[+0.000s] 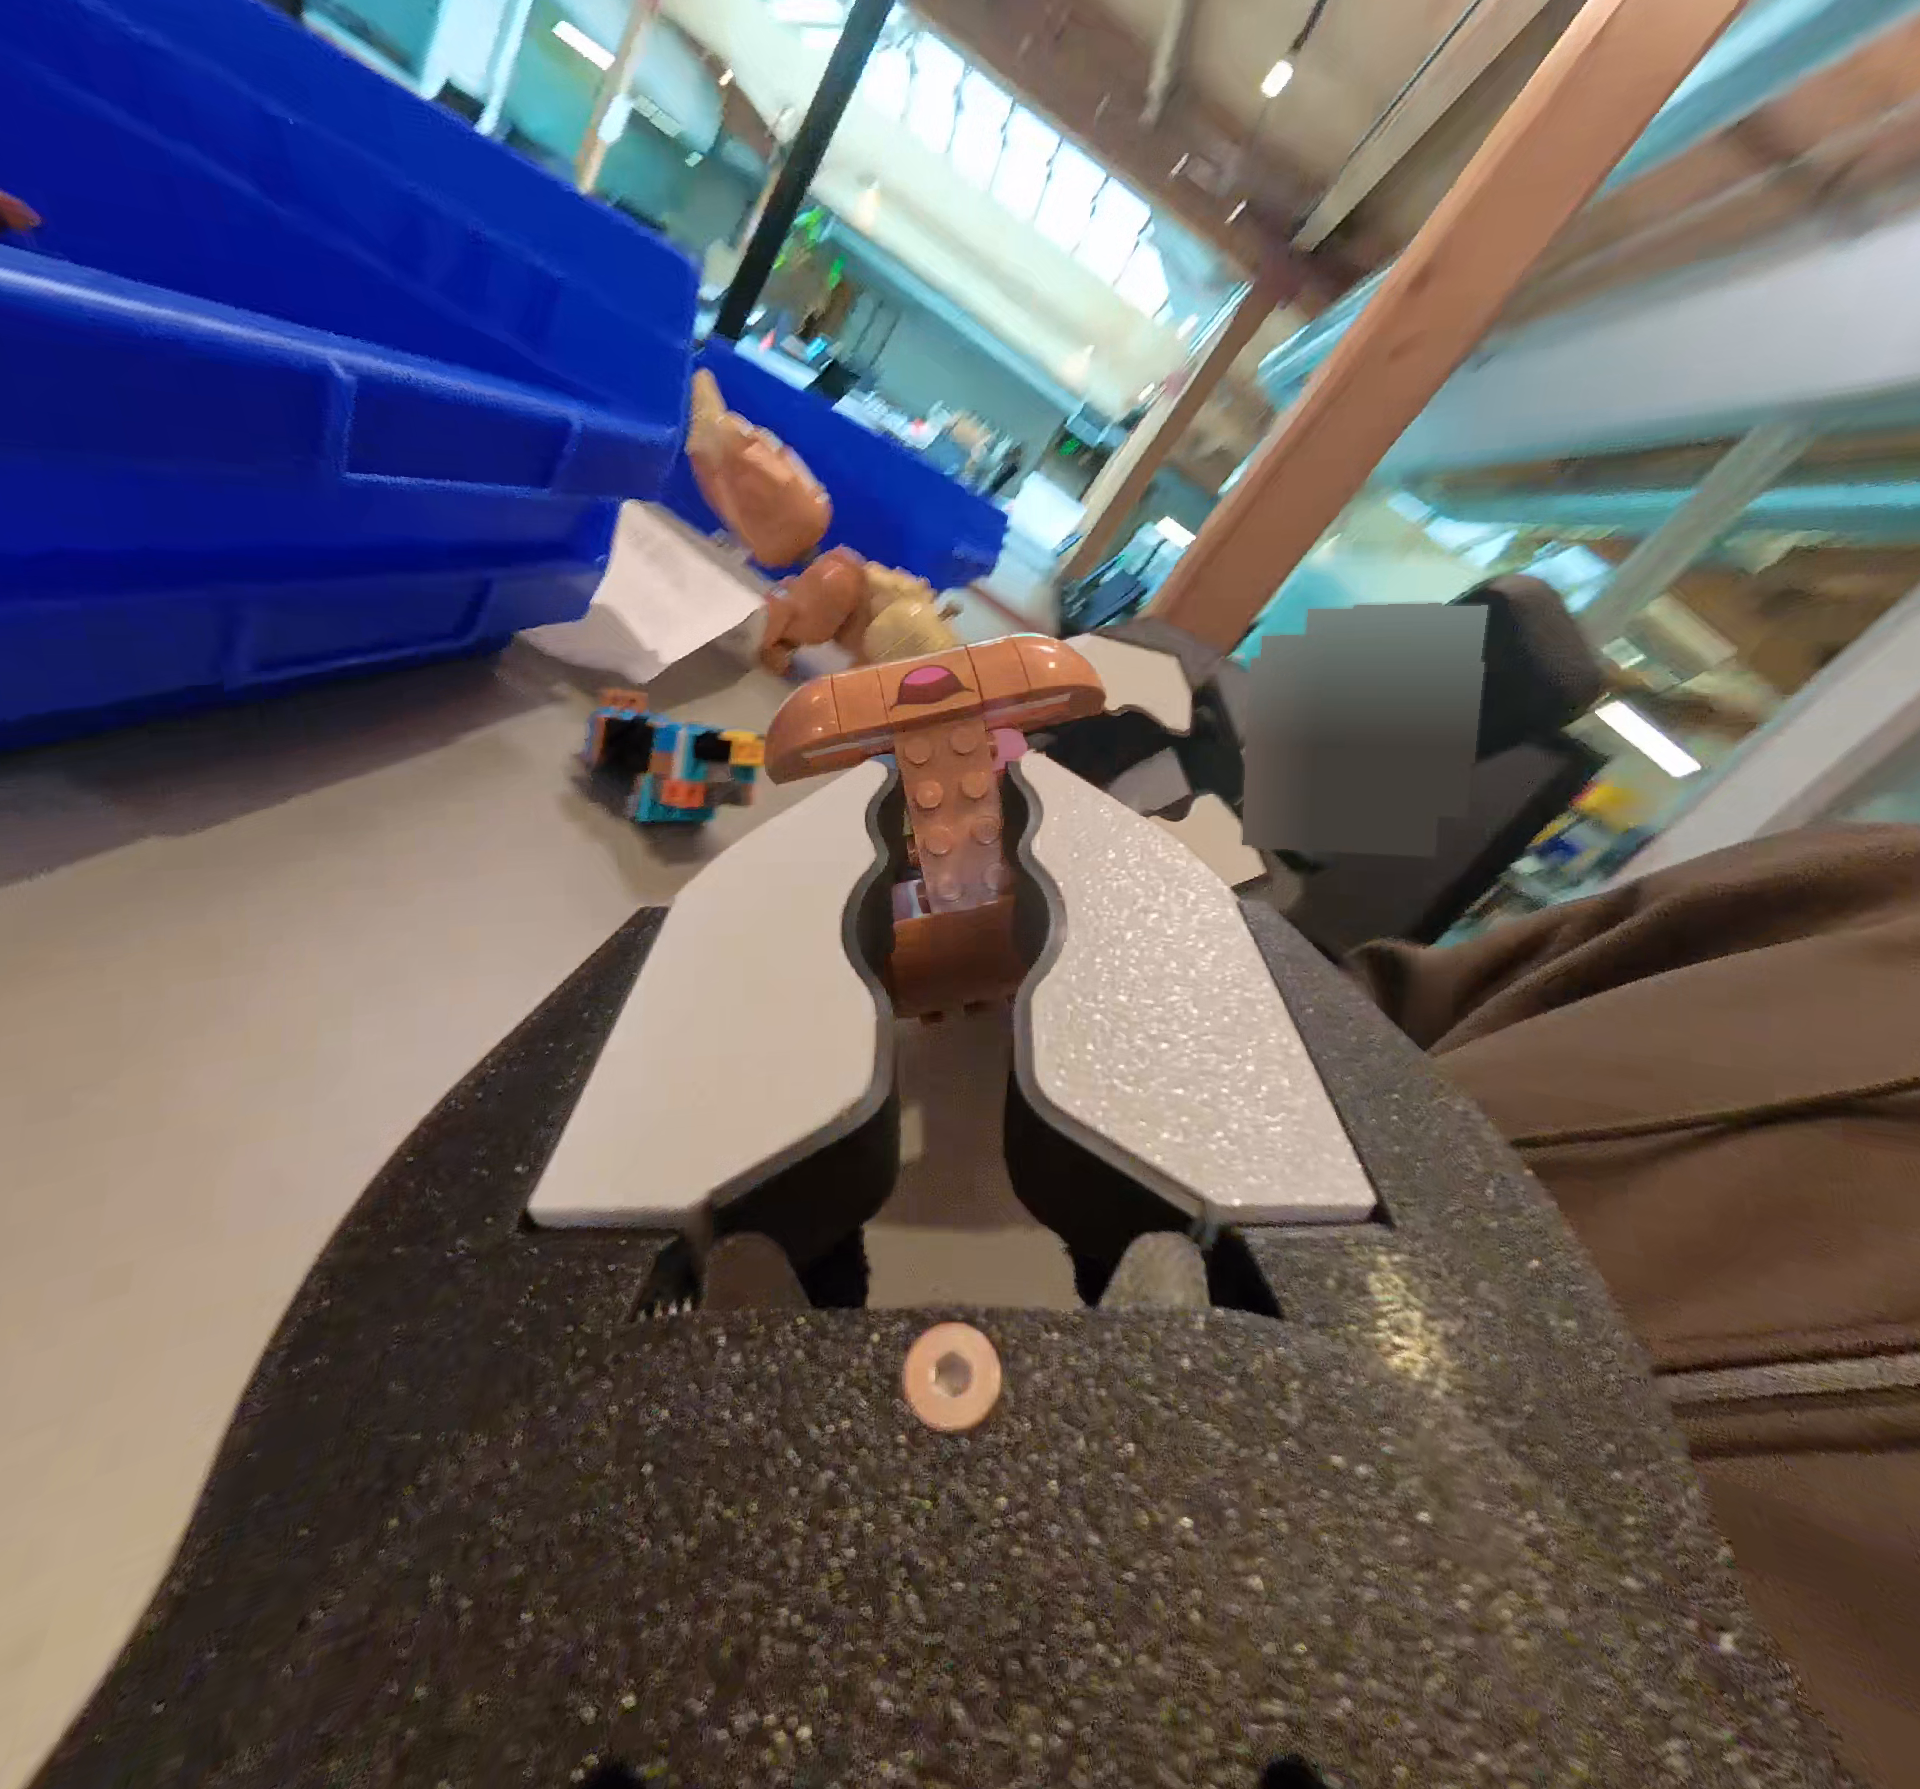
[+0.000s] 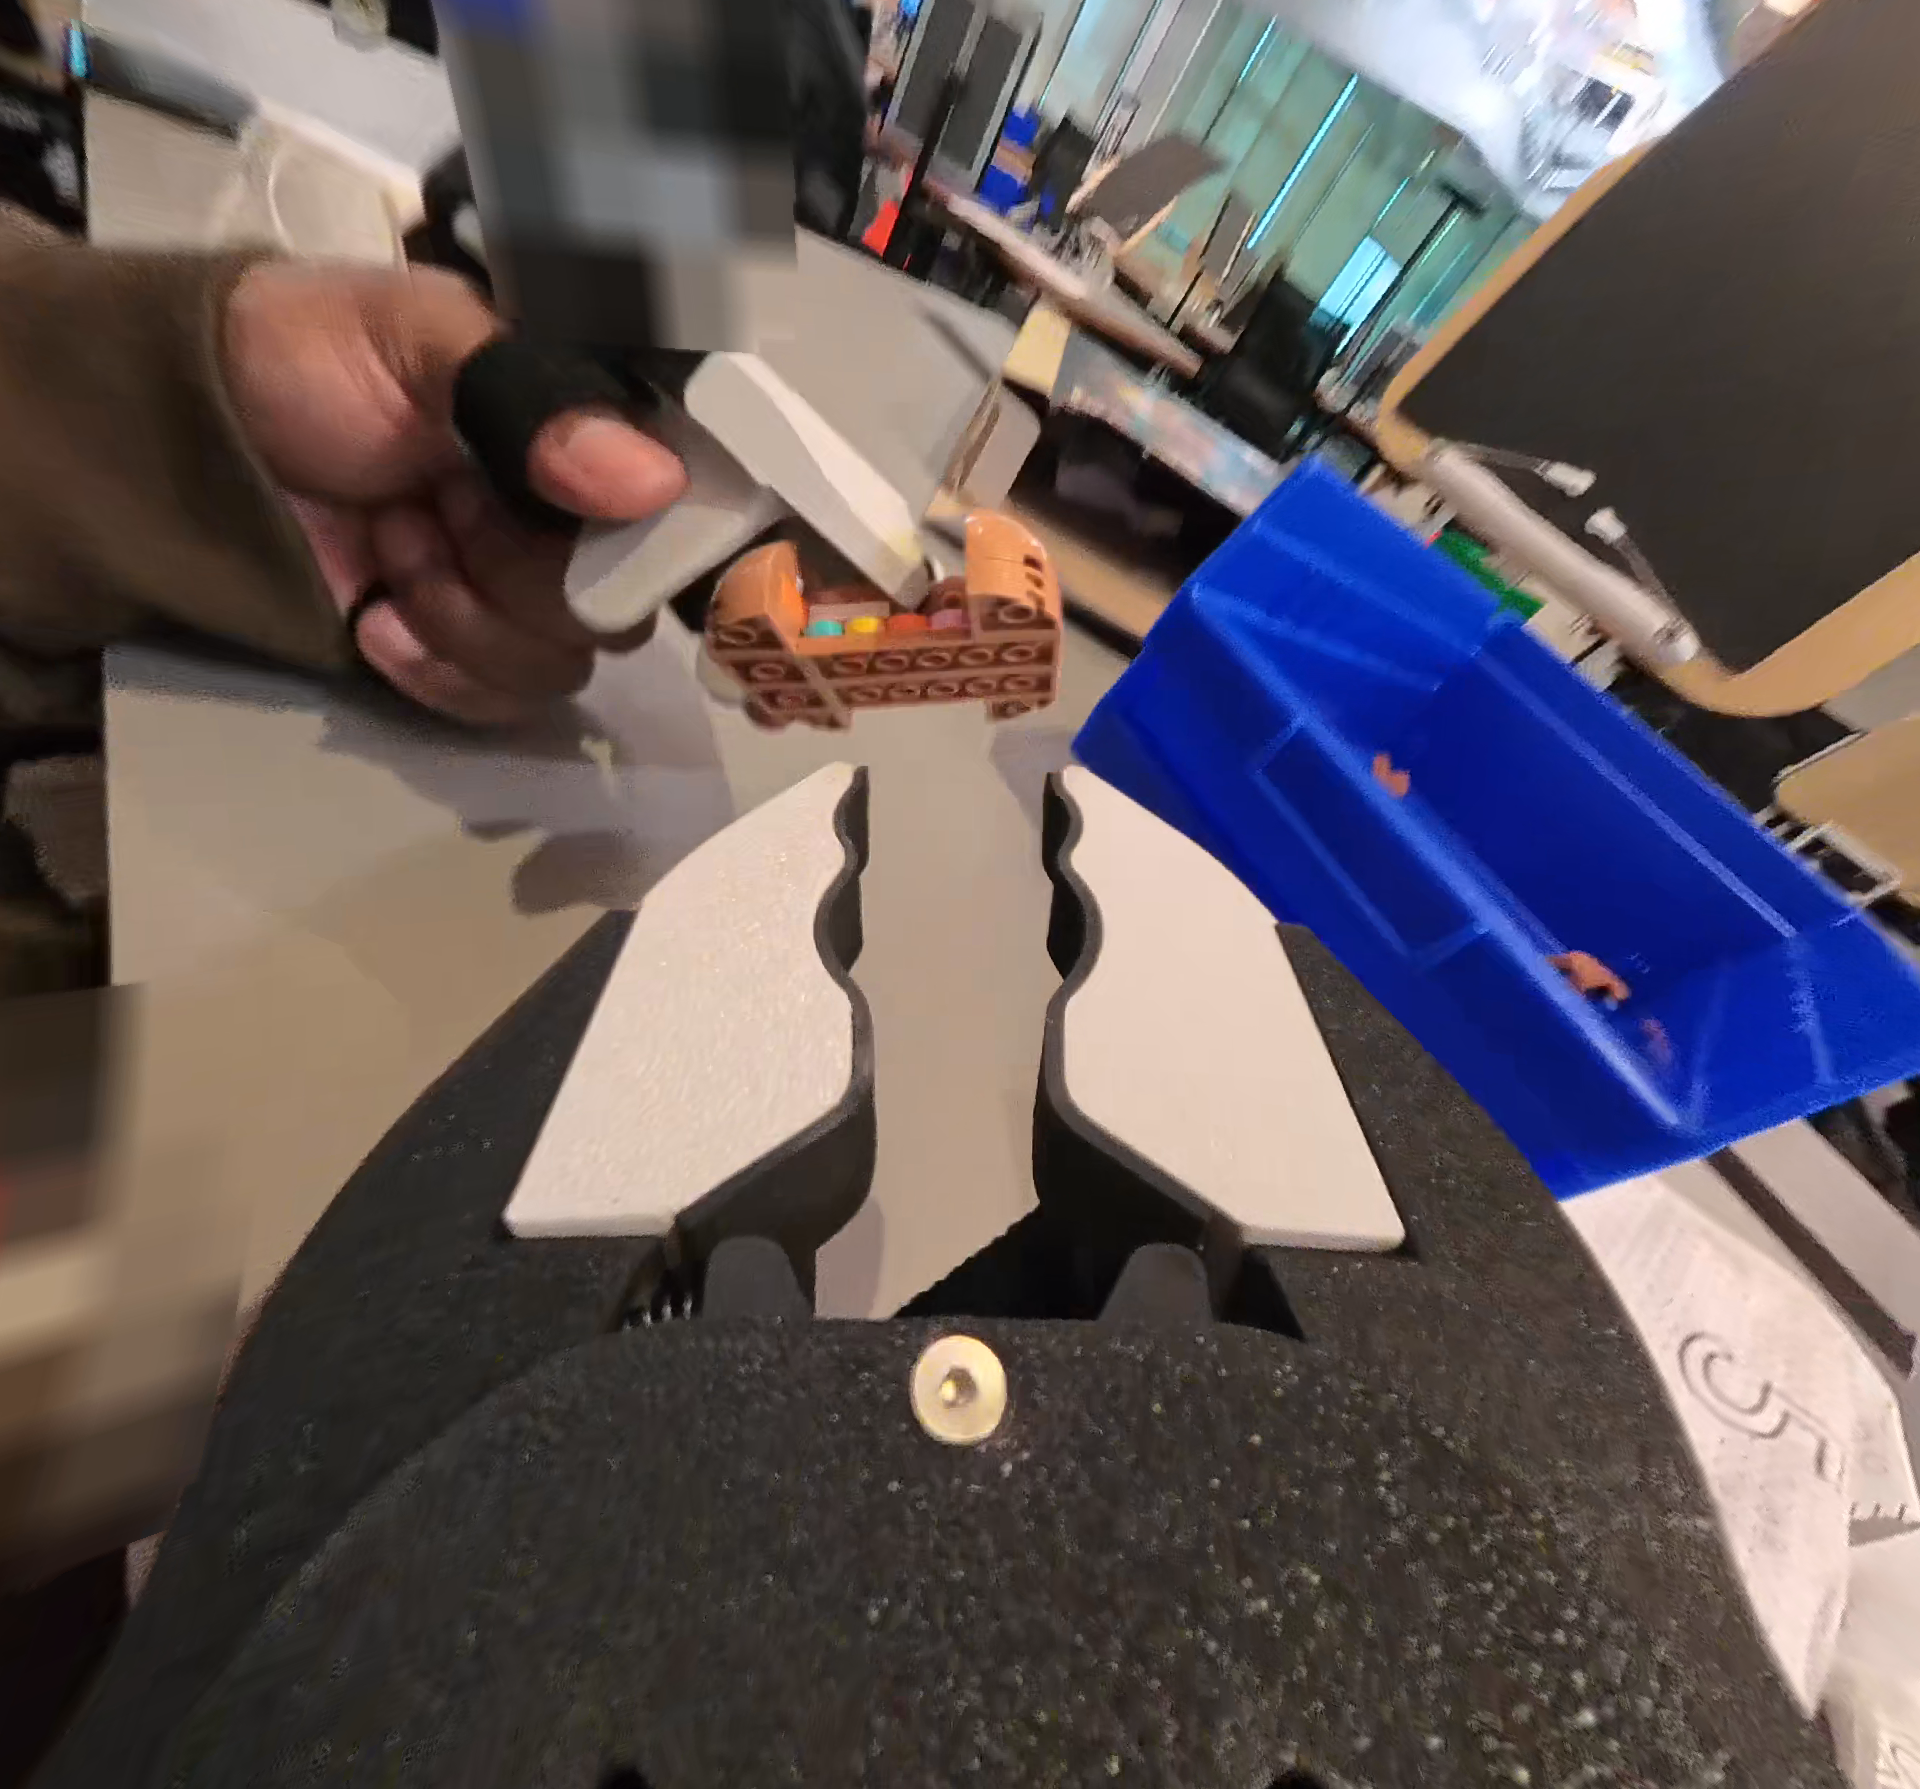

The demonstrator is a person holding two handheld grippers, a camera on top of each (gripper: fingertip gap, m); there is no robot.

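My left gripper (image 1: 951, 783) is shut on a brown brick model (image 1: 935, 700), a studded stem with a curved cap on top, held above the grey table (image 1: 260, 960). In the right wrist view the same brown brick model (image 2: 883, 643) hangs from the left gripper's grey fingers (image 2: 810, 482), its underside and several coloured studs showing, with a person's hand (image 2: 416, 472) behind it. My right gripper (image 2: 956, 804) is open and empty, a short way in front of and below the model, not touching it.
Blue plastic bins (image 1: 312, 389) stand at the left; one blue bin (image 2: 1507, 856) holds a few small brown pieces. A small multicoloured brick build (image 1: 675, 763) and tan brick figures (image 1: 790, 534) lie on the table beside a paper sheet (image 1: 675, 596). A brown sleeve (image 1: 1662, 1116) fills the right. The tips of both grippers are at nearly the same place.
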